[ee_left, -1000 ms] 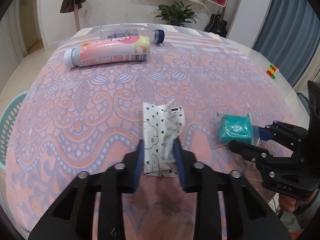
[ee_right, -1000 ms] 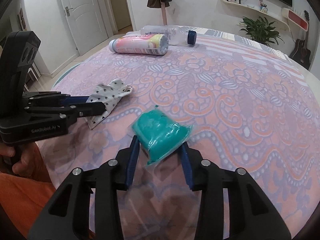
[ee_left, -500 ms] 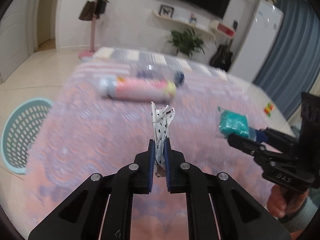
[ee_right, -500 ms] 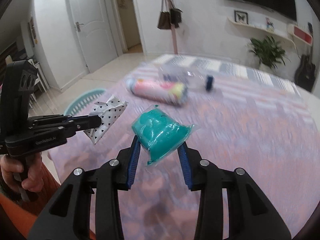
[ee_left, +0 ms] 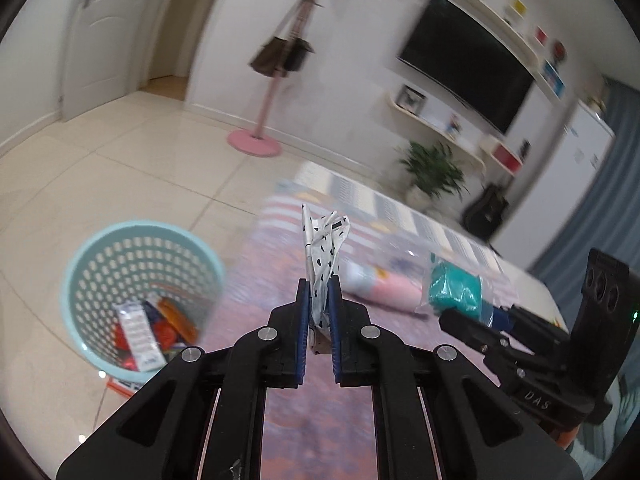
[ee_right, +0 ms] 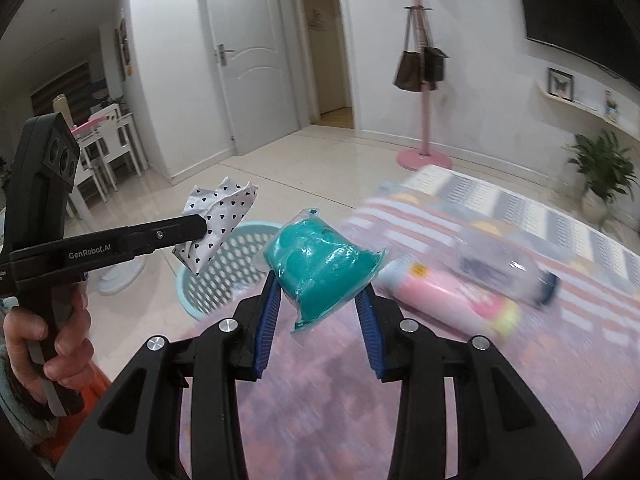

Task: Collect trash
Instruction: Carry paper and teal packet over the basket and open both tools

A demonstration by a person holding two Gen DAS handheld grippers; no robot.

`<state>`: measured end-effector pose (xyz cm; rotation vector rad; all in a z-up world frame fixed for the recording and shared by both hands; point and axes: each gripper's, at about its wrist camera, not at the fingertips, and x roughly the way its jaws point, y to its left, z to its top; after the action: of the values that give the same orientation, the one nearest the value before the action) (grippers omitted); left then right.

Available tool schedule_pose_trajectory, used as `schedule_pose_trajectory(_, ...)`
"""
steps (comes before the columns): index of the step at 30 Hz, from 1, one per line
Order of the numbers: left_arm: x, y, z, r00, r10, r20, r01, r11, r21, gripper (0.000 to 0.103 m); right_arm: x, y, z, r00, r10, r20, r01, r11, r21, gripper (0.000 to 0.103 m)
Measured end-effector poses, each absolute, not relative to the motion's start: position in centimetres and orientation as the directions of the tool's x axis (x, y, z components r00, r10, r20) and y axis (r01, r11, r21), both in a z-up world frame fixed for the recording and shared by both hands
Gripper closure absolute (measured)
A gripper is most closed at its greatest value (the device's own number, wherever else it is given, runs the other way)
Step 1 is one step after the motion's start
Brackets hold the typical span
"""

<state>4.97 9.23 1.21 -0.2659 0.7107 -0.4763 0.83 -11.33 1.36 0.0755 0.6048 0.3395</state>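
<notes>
Your left claw (ee_left: 318,300) is clamping the wrapper (ee_left: 325,252) upright; your right claw (ee_right: 320,304) is gripping the teal bag (ee_right: 320,268). The basket (ee_left: 80,264) is sitting on the floor off the bed's (ee_left: 304,420) left edge, nearer your left hand (ee_right: 44,344).

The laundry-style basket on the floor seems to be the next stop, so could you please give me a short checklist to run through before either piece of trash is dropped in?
1. Left hand-held gripper pinches the heart-print wrapper: ok.
2. Right hand-held gripper grips the teal packet: ok.
3. Light-blue basket upright, mouth open, room above the trash inside: ok.
4. Either piece of trash directly over the basket mouth: cannot tell.
5. The two grippers apart from each other: ok.
6. Pink bottle and clear bottle still on the patterned cloth, to be collected: not ok.
</notes>
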Motion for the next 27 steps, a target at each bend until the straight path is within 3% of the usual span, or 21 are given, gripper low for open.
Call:
schedule_pose_trajectory(5, 8.1, 14.3, 1.5, 0.671, -0.484, -0.562, 0.235, 0.858, -0.457, 0.095, 5.1, -6.7, 1.4, 0.741, 0.397, -0.542, -0.353, 0.916, 0.189, 0.068)
schedule_pose_trajectory(13, 12.2, 19.6, 0.5, 0.685, -0.389, -0.616, 0.112, 0.892, -0.439, 0.095, 10.1, 0.2, -0.1, 0.685, 0.448, -0.574, -0.421, 0.887, 0.189, 0.068)
schedule_pose_trajectory(20, 14.8, 21.1, -3.7, 0.633, -0.322, -0.704, 0.009, 0.913, -0.408, 0.095, 14.7, 3.4, -4.2, 0.592, 0.423, -0.686, -0.387, 0.896, 0.218, 0.067)
schedule_pose_trajectory(24, 15.8, 21.4, -5.4, 0.611, -0.266, -0.746, -0.039, 0.930, -0.364, 0.081, 17.0, 4.0, -5.8, 0.543, 0.423, -0.725, -0.353, 0.899, 0.260, 0.066)
schedule_pose_trajectory(27, 16.3, 22.7, -5.9, 0.615, -0.267, -0.742, -0.065, 0.921, -0.384, 0.067, 17.7, 4.3, -6.2, 0.528, 0.426, -0.734, -0.329, 0.900, 0.286, 0.055)
